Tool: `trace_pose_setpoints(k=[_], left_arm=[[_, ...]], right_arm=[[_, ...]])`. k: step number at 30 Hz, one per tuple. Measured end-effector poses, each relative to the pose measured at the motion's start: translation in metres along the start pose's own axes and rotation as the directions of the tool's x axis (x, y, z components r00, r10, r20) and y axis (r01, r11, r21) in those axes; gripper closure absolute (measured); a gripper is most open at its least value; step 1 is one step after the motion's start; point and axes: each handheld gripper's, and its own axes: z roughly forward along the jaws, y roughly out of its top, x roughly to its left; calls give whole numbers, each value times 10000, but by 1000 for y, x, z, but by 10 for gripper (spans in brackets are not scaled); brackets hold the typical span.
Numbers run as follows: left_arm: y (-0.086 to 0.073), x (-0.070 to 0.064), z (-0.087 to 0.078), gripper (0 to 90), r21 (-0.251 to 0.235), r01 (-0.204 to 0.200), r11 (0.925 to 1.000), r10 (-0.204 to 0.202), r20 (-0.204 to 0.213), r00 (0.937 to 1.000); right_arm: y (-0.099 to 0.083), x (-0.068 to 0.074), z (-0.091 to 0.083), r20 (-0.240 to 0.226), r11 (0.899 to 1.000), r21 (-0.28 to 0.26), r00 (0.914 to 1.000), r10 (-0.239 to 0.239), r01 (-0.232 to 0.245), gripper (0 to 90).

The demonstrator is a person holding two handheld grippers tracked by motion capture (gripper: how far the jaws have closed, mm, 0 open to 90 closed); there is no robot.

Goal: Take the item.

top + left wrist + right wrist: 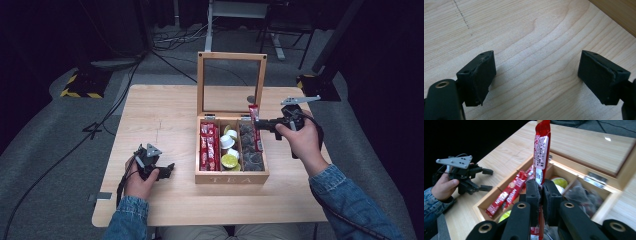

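A wooden tea box (231,178) stands mid-table with its glass lid (231,56) raised. Red sachets (208,147) lie in its left compartment, yellow and white pods (229,148) in the middle one, dark packets (249,149) in the right one. My right gripper (261,124) is shut on one long red sachet (255,120), holding it upright over the box's right side. In the right gripper view that sachet (541,150) rises from between the pressed jaws of the gripper (541,192). My left gripper (169,169) rests open on the table left of the box, with nothing between its fingers (482,75).
The light wooden table (160,115) has bare room to the left of and in front of the box. A corner of the box (619,12) shows at the top right of the left gripper view. Dark floor with cables and stands surrounds the table.
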Motion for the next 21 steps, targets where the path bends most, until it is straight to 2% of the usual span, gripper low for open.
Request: trace_pose_setpoints(k=[8, 10, 15, 21], left_arm=[[0, 0, 0, 154, 2, 0, 10000, 0, 1, 10000], [0, 0, 0, 154, -17, 17, 10000, -17, 3, 10000], [0, 0, 0, 154, 2, 0, 10000, 0, -1, 10000], [0, 0, 0, 154, -14, 15, 10000, -15, 3, 10000]], right_arm=[[-11, -18, -15, 573, 9995, -92, 9979, 292, -287, 843], [-14, -23, -17, 832, 9995, -96, 9961, 307, -300, 842], [-24, -39, -21, 1095, 9978, -75, 9917, 666, -662, 842], [-36, -55, -21, 1602, 9967, 38, 9839, 791, -807, 841]])
